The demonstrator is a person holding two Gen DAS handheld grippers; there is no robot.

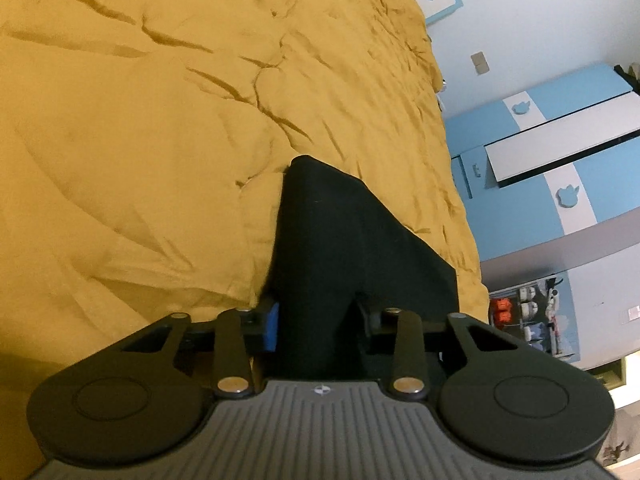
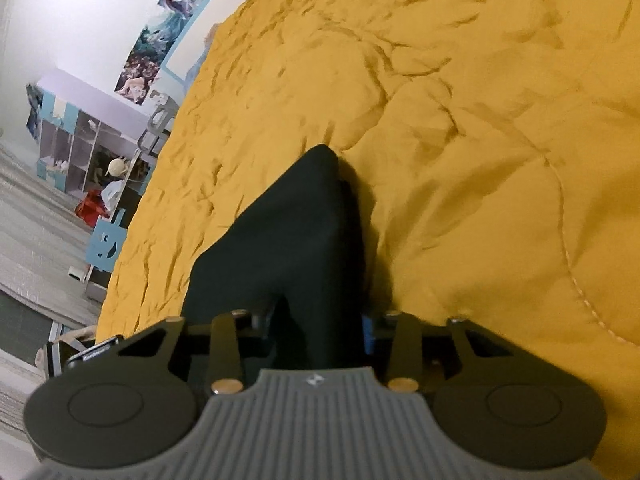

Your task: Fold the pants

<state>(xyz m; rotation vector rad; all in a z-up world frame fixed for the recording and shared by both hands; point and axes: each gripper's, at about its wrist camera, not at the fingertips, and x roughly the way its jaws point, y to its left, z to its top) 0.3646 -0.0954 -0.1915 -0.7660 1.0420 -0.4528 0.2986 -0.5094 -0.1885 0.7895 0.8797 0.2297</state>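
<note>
The left gripper (image 1: 316, 320) has its two fingers closed in on a bunch of the black pants (image 1: 340, 236), the cloth packed tight between them, with a blue pad (image 1: 273, 326) showing on one finger against the fabric. From that pinch the dark cloth runs forward and narrows to a peak, draping over the rumpled mustard-yellow bedspread (image 1: 140, 140) that fills most of the view; a blue and white wardrobe (image 1: 560, 160) stands off beyond the bed's edge. The right gripper (image 2: 320, 328) is likewise clamped on the pants (image 2: 288, 240), fabric gathered between its fingers and a bit of blue pad (image 2: 367, 334) visible at the side. Ahead of it the cloth rises to a folded point above the yellow bedspread (image 2: 480, 140), and a shelf unit (image 2: 80, 140) with toys sits across the room by the wall.
</note>
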